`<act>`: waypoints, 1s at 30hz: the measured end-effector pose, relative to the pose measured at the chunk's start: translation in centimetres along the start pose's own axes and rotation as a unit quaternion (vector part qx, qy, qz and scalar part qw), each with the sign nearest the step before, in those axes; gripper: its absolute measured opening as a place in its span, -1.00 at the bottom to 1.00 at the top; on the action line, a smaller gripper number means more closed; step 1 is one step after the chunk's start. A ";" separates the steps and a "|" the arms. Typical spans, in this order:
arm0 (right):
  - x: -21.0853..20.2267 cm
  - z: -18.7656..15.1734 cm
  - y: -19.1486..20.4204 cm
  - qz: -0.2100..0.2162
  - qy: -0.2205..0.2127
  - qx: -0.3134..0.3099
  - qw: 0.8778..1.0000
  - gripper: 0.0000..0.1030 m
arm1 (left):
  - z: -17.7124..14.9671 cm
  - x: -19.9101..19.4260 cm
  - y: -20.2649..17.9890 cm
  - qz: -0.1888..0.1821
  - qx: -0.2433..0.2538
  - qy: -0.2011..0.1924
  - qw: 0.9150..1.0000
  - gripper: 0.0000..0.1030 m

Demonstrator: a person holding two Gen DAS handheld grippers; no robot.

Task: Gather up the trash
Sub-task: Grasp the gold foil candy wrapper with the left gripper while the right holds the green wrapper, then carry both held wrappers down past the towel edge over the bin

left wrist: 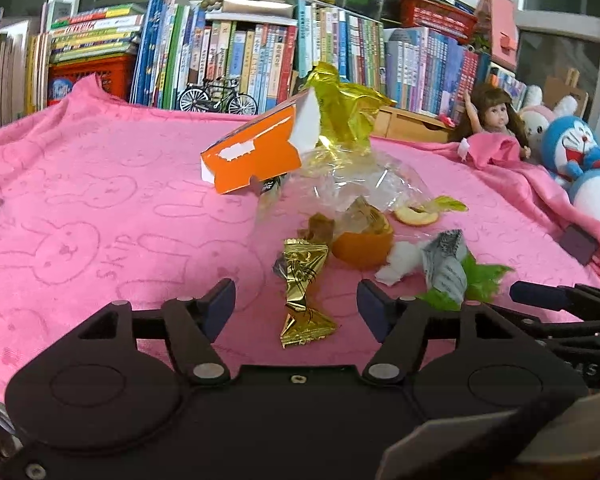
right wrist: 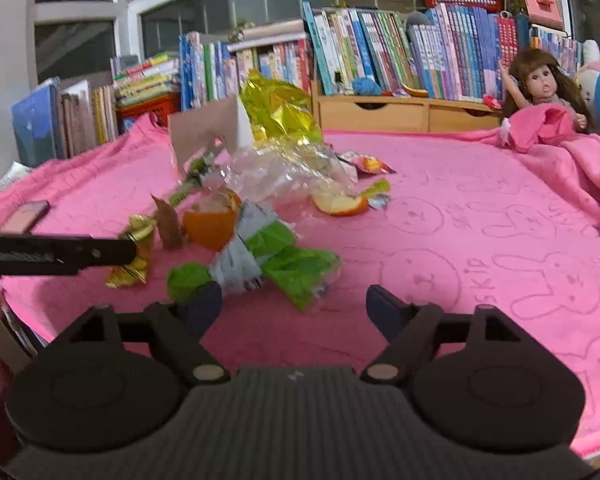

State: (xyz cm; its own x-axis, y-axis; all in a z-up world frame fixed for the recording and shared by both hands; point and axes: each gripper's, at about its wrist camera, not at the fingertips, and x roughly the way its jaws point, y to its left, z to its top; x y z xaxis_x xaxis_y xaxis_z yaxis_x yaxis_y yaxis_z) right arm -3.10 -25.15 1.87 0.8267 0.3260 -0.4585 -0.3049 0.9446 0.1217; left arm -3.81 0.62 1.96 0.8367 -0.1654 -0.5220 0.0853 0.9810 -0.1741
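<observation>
Trash lies in a pile on the pink blanket (left wrist: 80,200). A gold foil wrapper (left wrist: 302,292) lies between the fingers of my left gripper (left wrist: 296,308), which is open and just short of it. Behind it sit an orange peel cup (left wrist: 362,246), a green and silver wrapper (left wrist: 448,270), an orange slice (left wrist: 414,216), clear plastic (left wrist: 352,184), an orange box (left wrist: 256,152) and yellow cellophane (left wrist: 344,108). My right gripper (right wrist: 294,308) is open, its left finger at the green wrapper (right wrist: 296,268). The left gripper's finger (right wrist: 60,254) reaches the gold wrapper (right wrist: 134,260).
Books (left wrist: 260,52) line the back edge, with a small bicycle model (left wrist: 218,98). A doll (left wrist: 496,120) and plush toys (left wrist: 576,148) sit at the right. A phone (right wrist: 26,216) lies on the left of the blanket (right wrist: 480,240). A wooden drawer unit (right wrist: 404,114) stands behind.
</observation>
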 end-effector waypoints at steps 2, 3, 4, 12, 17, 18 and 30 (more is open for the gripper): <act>0.2 0.4 0.0 0.016 -0.014 0.012 1.000 0.76 | 0.3 0.6 0.2 -0.010 -0.016 0.003 1.000 0.24; 0.4 0.7 0.0 0.026 -0.021 0.019 0.999 0.78 | 0.4 1.0 0.4 -0.019 -0.023 0.005 1.000 0.15; 0.6 0.8 0.1 0.032 -0.025 0.024 0.999 0.82 | 0.5 1.4 0.5 -0.026 -0.033 0.010 0.999 -0.05; 2.5 0.7 1.9 -0.006 -0.006 -0.023 1.000 0.37 | 0.4 2.1 0.7 -0.035 -0.056 0.026 0.997 -0.70; 1.0 0.9 2.6 -0.022 -0.031 -0.040 0.998 -0.59 | 0.6 0.1 0.2 -0.028 -0.034 -0.002 0.999 -0.70; 0.7 1.0 2.7 -0.034 -0.033 -0.042 0.998 -0.61 | 0.7 -0.3 0.1 -0.028 -0.035 -0.006 0.999 -0.70; 2.4 1.6 2.2 0.001 -0.019 -0.020 1.000 0.65 | 1.0 -2.1 0.4 -0.019 -0.035 -0.018 0.999 -0.70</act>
State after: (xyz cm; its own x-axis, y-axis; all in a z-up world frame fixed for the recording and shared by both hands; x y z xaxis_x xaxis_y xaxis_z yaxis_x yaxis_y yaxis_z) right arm -0.99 -22.25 2.41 0.8430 0.3298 -0.4249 -0.3249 0.9418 0.0863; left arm -4.99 1.45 3.78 0.8528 -0.1970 -0.4836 0.0806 0.9646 -0.2510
